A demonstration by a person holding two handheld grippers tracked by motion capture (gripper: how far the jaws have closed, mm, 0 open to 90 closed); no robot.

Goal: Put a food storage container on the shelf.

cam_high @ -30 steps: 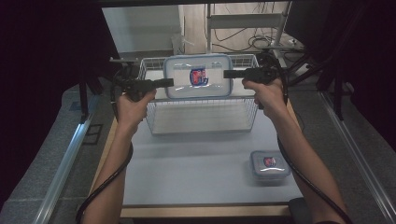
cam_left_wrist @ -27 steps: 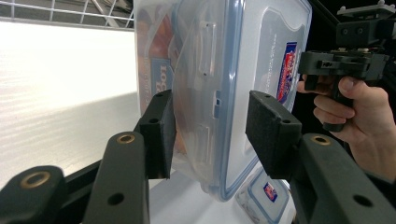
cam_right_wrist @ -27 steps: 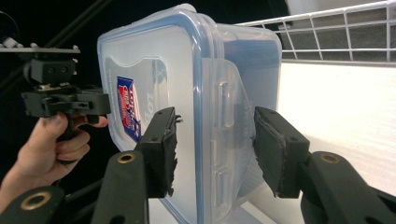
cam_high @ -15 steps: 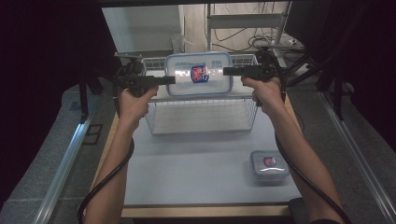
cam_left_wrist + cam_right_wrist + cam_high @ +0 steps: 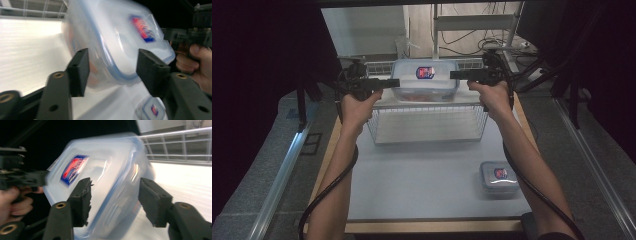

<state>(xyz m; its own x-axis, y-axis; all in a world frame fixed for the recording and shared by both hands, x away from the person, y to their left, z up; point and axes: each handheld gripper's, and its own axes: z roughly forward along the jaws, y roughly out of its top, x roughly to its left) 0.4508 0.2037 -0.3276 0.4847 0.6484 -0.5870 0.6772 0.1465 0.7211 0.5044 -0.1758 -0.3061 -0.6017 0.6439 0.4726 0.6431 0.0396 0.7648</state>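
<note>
A large clear container [image 5: 424, 80] with a blue-rimmed lid and a red and blue label hangs in the air over the far part of a wire basket [image 5: 427, 125]. My left gripper [image 5: 396, 83] is shut on its left end and my right gripper [image 5: 453, 75] on its right end. In the left gripper view the black jaws [image 5: 115, 72] pinch the container [image 5: 112, 45] from both sides. The right gripper view shows the same hold [image 5: 113, 200] on the tilted container [image 5: 105, 175], with the opposite hand [image 5: 12, 200] beyond it.
A small lidded container [image 5: 499, 176] with the same label sits on the grey table [image 5: 422, 180] at the front right, also in the left gripper view [image 5: 152, 110]. The basket's wire wall [image 5: 175, 145] rises behind the load. Cables trail along both forearms.
Both grippers have carried the large container slightly farther from the person over the basket, and it now sits more level. Both holds are unchanged.
</note>
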